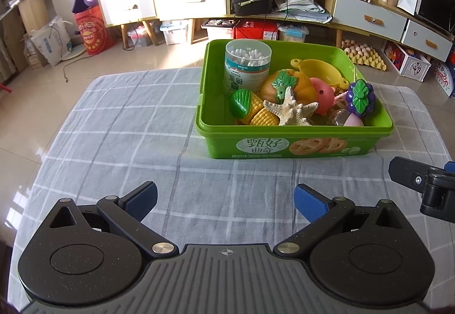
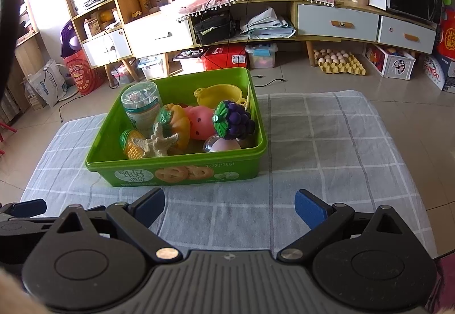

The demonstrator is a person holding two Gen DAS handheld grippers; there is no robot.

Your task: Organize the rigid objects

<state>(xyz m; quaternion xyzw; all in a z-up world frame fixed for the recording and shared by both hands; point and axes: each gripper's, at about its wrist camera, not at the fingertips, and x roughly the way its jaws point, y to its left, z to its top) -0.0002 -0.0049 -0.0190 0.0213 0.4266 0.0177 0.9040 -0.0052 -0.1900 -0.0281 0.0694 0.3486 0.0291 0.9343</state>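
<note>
A green cookie box (image 1: 216,140) (image 2: 99,140) sits on the checked cloth and holds several toys: a cotton swab tub (image 1: 247,64) (image 2: 142,106), a toy pumpkin (image 1: 295,85) (image 2: 175,122), a corn cob (image 1: 256,110) (image 2: 132,145), a starfish (image 1: 290,110) (image 2: 160,142), a pink pig (image 1: 324,95) (image 2: 202,120), purple grapes (image 1: 361,96) (image 2: 236,119) and a yellow pot (image 1: 318,69) (image 2: 219,93). My left gripper (image 1: 224,203) is open over bare cloth, in front of the box. My right gripper (image 2: 229,207) is open too, nothing between its fingers.
The table (image 1: 128,120) carries a grey checked cloth with free room left of the box. Part of the right gripper (image 1: 421,180) shows at the right edge of the left wrist view. Behind stand shelves, drawers (image 2: 338,22) and egg trays (image 2: 338,59) on the floor.
</note>
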